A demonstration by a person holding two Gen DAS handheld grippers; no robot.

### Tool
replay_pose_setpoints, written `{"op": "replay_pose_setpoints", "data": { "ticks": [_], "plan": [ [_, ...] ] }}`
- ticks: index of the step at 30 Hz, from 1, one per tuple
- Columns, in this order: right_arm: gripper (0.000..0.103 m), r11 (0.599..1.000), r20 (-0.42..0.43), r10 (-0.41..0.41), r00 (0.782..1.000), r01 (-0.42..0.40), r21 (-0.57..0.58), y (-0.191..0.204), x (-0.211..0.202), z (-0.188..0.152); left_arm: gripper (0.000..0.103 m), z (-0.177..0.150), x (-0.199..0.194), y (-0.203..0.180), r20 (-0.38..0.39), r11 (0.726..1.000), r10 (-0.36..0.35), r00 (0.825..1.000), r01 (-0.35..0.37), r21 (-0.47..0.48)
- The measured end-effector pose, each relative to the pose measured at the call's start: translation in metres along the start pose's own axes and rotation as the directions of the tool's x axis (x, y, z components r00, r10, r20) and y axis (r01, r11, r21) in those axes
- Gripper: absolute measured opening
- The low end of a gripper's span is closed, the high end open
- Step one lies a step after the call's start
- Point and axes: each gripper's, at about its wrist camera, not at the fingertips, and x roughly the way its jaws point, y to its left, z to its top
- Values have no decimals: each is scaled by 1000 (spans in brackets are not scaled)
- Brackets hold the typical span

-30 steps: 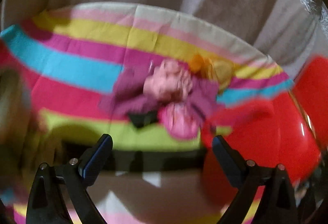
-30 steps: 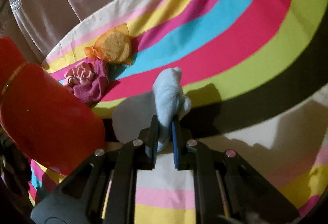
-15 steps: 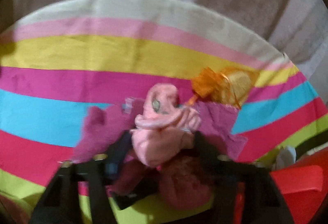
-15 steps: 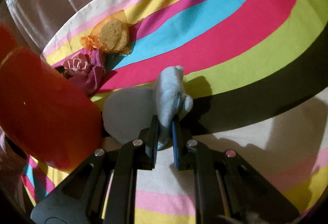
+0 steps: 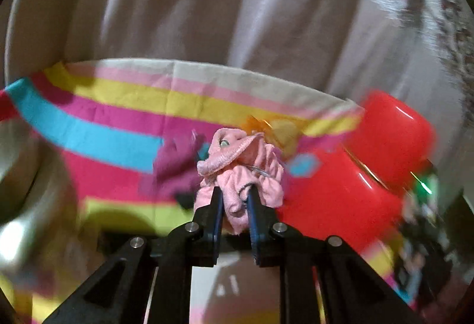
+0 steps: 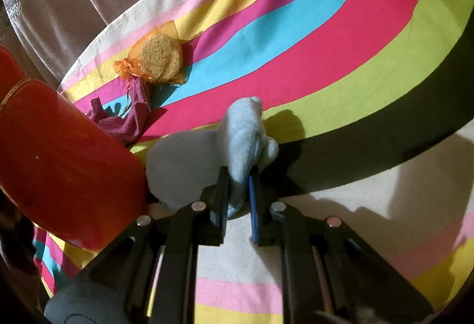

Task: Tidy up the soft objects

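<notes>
My left gripper [image 5: 234, 193] is shut on a bunched pink knitted cloth [image 5: 240, 167] and holds it above the striped bedsheet [image 5: 112, 122]. A magenta cloth [image 5: 174, 167] lies just behind it on the sheet; it also shows in the right wrist view [image 6: 124, 119]. A round sponge in an orange mesh bag [image 6: 157, 59] lies near the sheet's far edge. My right gripper [image 6: 239, 176] is shut on a light blue plush toy [image 6: 243, 131], held just over the sheet beside the red plastic bin [image 6: 62, 164].
The red bin also shows at the right in the left wrist view [image 5: 364, 176]. A beige curtain [image 5: 207, 4] hangs behind the bed. A pale blurred object [image 5: 17, 181] sits at the far left. The striped sheet [image 6: 340, 36] stretches to the right.
My left gripper has closed on the pink cloth and lifted it off the magenta cloth. My right gripper still holds the blue plush, slightly nearer the red bin.
</notes>
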Motion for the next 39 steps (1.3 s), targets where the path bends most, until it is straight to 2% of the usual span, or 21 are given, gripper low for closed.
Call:
{"op": "replay_pose_setpoints", "data": {
  "ticks": [3,4,7,11,13,16,18,24,26,28,32,34,39],
  "plan": [
    [16,1000,-1,1,1000,-1,0,0,0,1,20,-35,-26,-1,-44,998,62,997,-62,13],
    [16,1000,-1,1,1000,-1,-1,0,0,1,26,-48,-27,-1,-76,996,81,994,-79,29],
    [16,1000,6,-3,1000,3,-7,0,-1,0,34,-78,-23,-6,-148,979,176,973,-156,134],
    [16,1000,7,0,1000,0,-9,-1,-2,1,64,-92,-21,-8,-147,969,200,969,-174,173],
    [16,1000,5,-2,1000,2,-8,-1,-1,1,69,-96,-19,-8,-146,968,203,968,-176,181],
    [16,1000,5,-2,1000,2,-4,-1,-2,0,71,-96,-2,-8,-152,945,260,954,-219,243],
    [16,1000,5,-1,1000,1,1,-2,-2,0,71,-90,11,1,-169,935,285,943,-235,266],
    [16,1000,-6,-4,1000,4,20,-3,0,1,70,-75,39,18,-226,968,218,950,-182,170],
    [16,999,-11,-1,1000,1,37,-6,2,1,35,-75,42,26,-253,982,181,950,-163,91],
    [16,999,-7,-2,1000,2,46,-7,1,1,29,-76,30,32,-231,994,108,967,-110,3],
    [15,999,7,-24,1000,23,44,-3,-3,-1,28,-90,3,33,-224,991,20,974,-49,-125],
    [15,999,28,-20,999,19,39,-1,-10,-2,28,-98,-9,30,-232,989,-7,973,-27,-145],
    [15,978,156,79,985,-106,180,2,-54,-25,28,-113,-36,30,-241,991,-3,970,-28,-127]
  ]
}}
